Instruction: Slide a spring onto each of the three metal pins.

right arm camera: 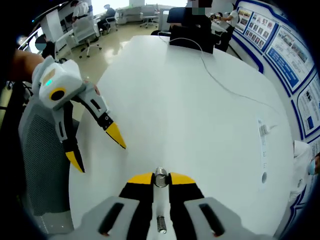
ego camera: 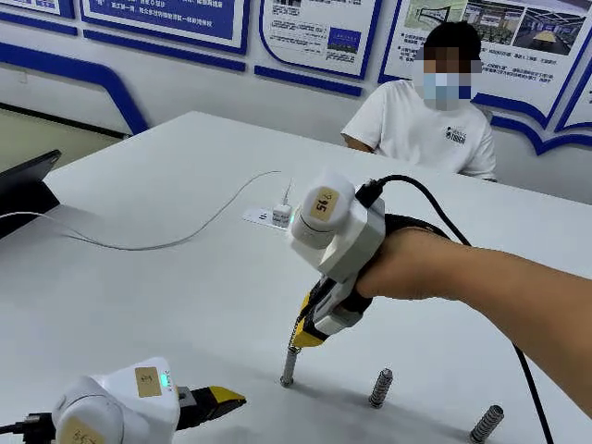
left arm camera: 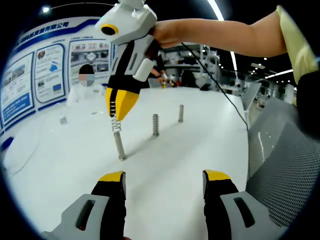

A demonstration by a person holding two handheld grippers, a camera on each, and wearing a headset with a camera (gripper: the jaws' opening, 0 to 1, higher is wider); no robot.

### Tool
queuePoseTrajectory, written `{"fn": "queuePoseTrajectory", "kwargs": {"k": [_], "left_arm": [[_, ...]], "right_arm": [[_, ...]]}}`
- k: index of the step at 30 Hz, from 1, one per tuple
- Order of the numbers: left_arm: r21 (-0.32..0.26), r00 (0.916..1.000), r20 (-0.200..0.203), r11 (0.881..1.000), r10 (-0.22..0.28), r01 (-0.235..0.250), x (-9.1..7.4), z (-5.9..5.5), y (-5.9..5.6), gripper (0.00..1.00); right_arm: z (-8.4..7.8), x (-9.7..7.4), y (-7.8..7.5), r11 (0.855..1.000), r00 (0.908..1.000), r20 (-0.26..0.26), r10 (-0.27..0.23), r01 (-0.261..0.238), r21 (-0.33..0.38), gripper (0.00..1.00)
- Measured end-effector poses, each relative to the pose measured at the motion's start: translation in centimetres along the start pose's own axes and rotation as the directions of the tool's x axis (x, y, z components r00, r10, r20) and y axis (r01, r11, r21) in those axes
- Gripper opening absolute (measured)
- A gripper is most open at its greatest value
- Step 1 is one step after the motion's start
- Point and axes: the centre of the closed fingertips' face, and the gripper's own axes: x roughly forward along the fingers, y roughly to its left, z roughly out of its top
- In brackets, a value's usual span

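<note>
Closest to the headset, at 7 o'clock in the head view, the left gripper (ego camera: 222,400) lies low over the white table (ego camera: 185,296). Its own view shows its jaws (left arm camera: 164,176) wide apart, with nothing between them and touching nothing.

At 6 o'clock in the right gripper view, the right gripper (right arm camera: 160,178) has its jaws drawn narrow on a spring (right arm camera: 160,176), gripped near the spring's upper end. In the left gripper view that gripper (left arm camera: 120,102) points straight down. The spring (left arm camera: 115,120) hangs from its yellow tips onto an upright pin (left arm camera: 119,146) just below. The head view sets the same gripper (ego camera: 301,340) right on top of this pin (ego camera: 289,366), at 6 o'clock.

The other two pins (ego camera: 381,387) (ego camera: 487,424) stand toward 4 o'clock, each already wearing a spring.

How far the held spring has gone down the pin cannot be told, as the yellow tips cover the joint. The coils low between the right jaws are blurred. The left gripper's body runs off the picture edge.

A white cable (ego camera: 185,231) trails across the table to a small adapter (ego camera: 281,215) at the centre. A dark device (ego camera: 23,190) sits at 9 o'clock. A person (ego camera: 425,125) sits behind the table at 1 o'clock, under blue-framed posters (ego camera: 166,14). A mesh chair (left arm camera: 280,160) shows at 3 o'clock in the left gripper view.
</note>
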Motion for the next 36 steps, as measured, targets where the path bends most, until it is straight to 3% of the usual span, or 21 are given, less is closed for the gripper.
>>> {"fn": "queuePoseTrajectory", "kwargs": {"k": [12, 36], "left_arm": [[-0.010, 0.9999, 0.005, 1.000, 0.009, -0.009, -0.2, -0.1, 0.3, 0.63], [-0.022, 1.0000, -0.003, 1.000, 0.004, -0.004, 0.0, -0.6, 0.3, 0.63]], "right_arm": [[-0.3, 0.7, -0.2, 1.000, 0.9997, -0.022, 0.005, -0.005, 0.012, 0.12], [-1.3, 3.7, -0.1, 0.999, 0.9975, -0.069, 0.018, -0.015, 0.045, 0.13]]}}
